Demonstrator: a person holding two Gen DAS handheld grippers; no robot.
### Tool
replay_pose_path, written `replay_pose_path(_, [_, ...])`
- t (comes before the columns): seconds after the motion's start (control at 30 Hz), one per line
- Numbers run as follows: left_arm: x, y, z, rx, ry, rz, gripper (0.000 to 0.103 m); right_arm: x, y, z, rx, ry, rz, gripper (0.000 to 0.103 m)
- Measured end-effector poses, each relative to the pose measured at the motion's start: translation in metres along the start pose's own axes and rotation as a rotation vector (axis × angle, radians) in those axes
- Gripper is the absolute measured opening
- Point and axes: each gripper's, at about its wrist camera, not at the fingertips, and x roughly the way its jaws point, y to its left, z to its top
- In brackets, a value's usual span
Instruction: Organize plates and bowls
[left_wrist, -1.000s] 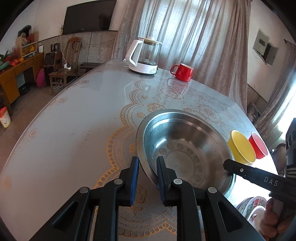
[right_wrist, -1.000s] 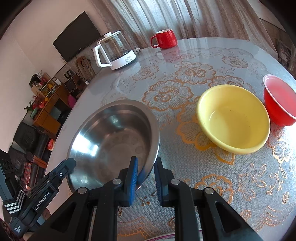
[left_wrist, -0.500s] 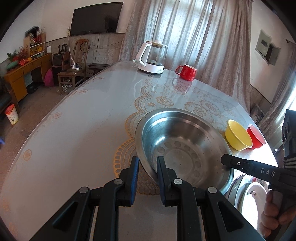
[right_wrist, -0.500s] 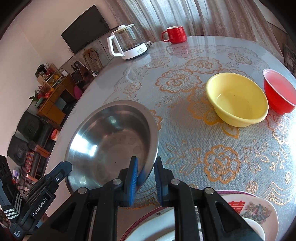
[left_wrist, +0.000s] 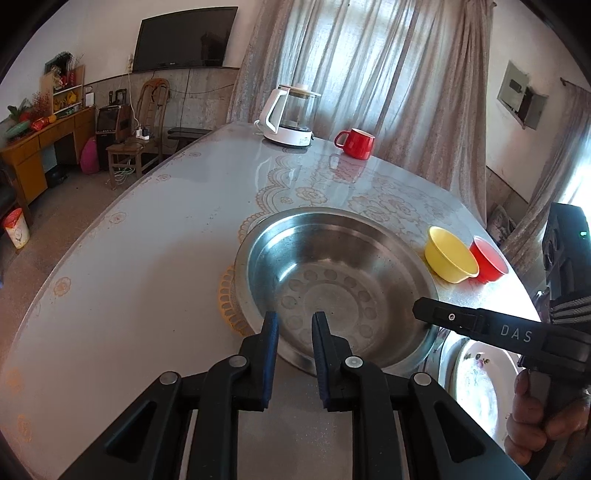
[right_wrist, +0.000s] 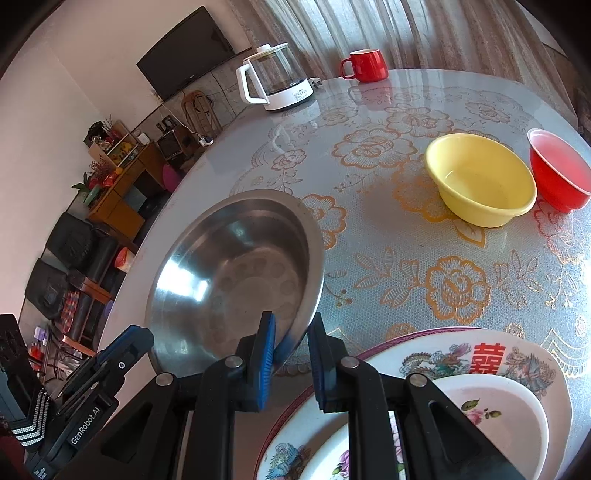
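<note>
- The steel bowl is held off the table, its rim clamped by the left gripper and the right gripper
- It hangs beside the stacked patterned plates

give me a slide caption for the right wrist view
Two hand-held grippers carry a steel bowl by its rim beside stacked floral plates.

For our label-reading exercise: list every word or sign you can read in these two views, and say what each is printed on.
"DAS": on the right gripper, seen from the left wrist.
"GenRobot.AI": on the left gripper, seen from the right wrist.
Red "囍" character: on the decorated plate.
Kettle label print: too small to read.
</note>
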Motion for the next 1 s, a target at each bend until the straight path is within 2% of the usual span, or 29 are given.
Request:
replay_pose_path(0.23, [-0.009, 0.009, 0.0, -0.043, -0.019, 0.013, 0.019, 0.004, -0.001, -0.001, 0.006, 0.007, -0.013, 0.017])
replay_pose_path(0.3, [-0.009, 0.017, 0.005, -0.069, -0.026, 0.028, 0.027, 0.006, -0.004, -0.001, 0.007, 0.005, -0.018, 0.017])
replay_pose_path(0.37, [-0.006, 0.025, 0.011, -0.092, -0.029, 0.038, 0.04, 0.006, -0.004, 0.0, 0.008, 0.006, -0.017, 0.017])
replay_pose_path(0.43, [0.004, 0.028, 0.016, -0.089, -0.007, 0.036, 0.047, 0.007, -0.003, 0.001, 0.001, 0.004, -0.022, 0.017])
replay_pose_path(0.53, [0.023, 0.031, 0.02, -0.097, 0.029, 0.023, 0.045, 0.007, -0.003, 0.001, 0.0, 0.004, -0.022, 0.017])
replay_pose_path(0.67, [0.035, 0.025, 0.02, -0.076, 0.05, -0.024, 0.034, 0.008, -0.003, 0.002, -0.012, 0.008, -0.023, 0.017])
replay_pose_path(1.0, [0.021, 0.03, 0.011, -0.089, 0.024, -0.028, 0.03, 0.008, 0.004, -0.001, -0.038, 0.017, -0.024, 0.018])
